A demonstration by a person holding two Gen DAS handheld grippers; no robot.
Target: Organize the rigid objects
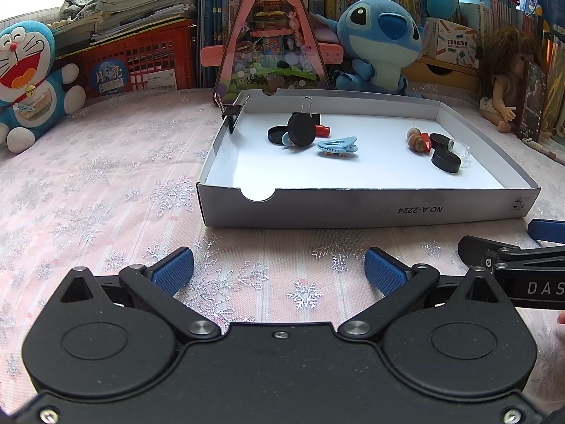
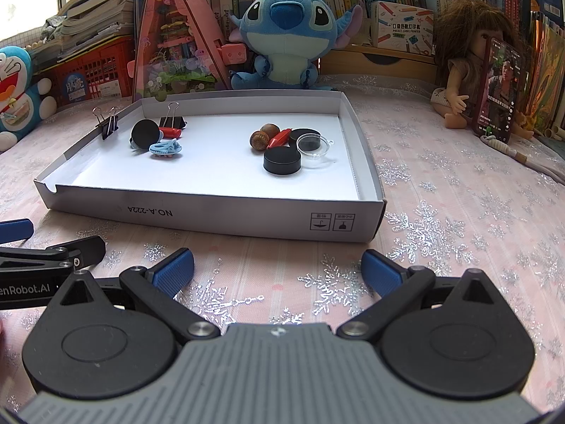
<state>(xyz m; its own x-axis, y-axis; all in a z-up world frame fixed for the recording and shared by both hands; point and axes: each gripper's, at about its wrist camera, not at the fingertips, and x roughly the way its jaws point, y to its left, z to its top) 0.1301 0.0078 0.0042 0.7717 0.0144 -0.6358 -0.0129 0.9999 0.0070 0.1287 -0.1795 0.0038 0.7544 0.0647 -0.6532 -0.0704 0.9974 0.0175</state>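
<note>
A shallow white cardboard box lid (image 1: pixel 353 208) (image 2: pixel 212 217) lies on the pink snowflake cloth. Its left cluster holds black discs (image 1: pixel 301 129) (image 2: pixel 144 134), a blue hair clip (image 1: pixel 337 145) (image 2: pixel 166 149), a red piece and a binder clip (image 2: pixel 172 120). Its right cluster holds nuts (image 1: pixel 416 140) (image 2: pixel 259 139), a red piece (image 2: pixel 279 137), black discs (image 1: pixel 445 160) (image 2: pixel 281 162) and a clear round lid (image 1: pixel 459 149) (image 2: pixel 312 143). Another binder clip (image 1: pixel 231 110) (image 2: pixel 107 125) grips the lid's left wall. My left gripper (image 1: pixel 279 270) and right gripper (image 2: pixel 278 270) both stand open and empty in front of the lid.
Plush toys (image 1: pixel 24 81) (image 2: pixel 286 35), a pink triangular toy house (image 1: pixel 272 31), a red crate, a doll (image 2: pixel 469 74) with a phone (image 2: pixel 498 92) and bookshelves line the far side. The other gripper shows at each view's edge (image 1: pixel 512 258) (image 2: pixel 53 254).
</note>
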